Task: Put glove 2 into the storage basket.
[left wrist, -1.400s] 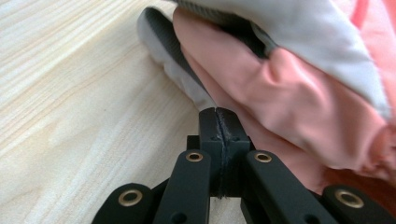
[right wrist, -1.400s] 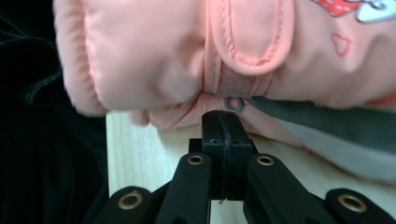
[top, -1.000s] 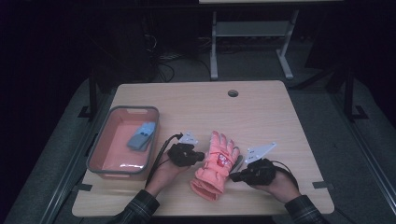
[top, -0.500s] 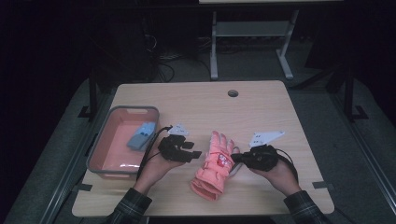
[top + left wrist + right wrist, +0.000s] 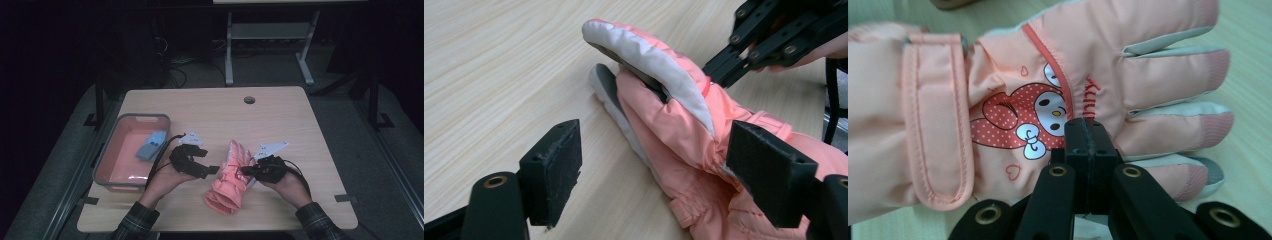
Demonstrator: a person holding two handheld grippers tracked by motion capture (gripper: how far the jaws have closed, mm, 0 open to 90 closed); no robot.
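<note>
A puffy pink quilted glove [image 5: 231, 177] lies mid-surface [image 5: 280, 115]. The right tongs [image 5: 1086, 150] pinch its back; the left tongs [image 5: 654, 165], jaws just opened, straddle its thumb.

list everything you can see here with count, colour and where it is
glove: 1, pink, on the table near its front edge, between the grippers
bin: 1, pink with grey rim, table's left side
blue item: 1, light blue, inside the bin
table: 1, light wood
left gripper: 1, black, jaws open beside the glove
right gripper: 1, black, jaws shut against the glove
hands: 2, plaid sleeves, from the near edge
</note>
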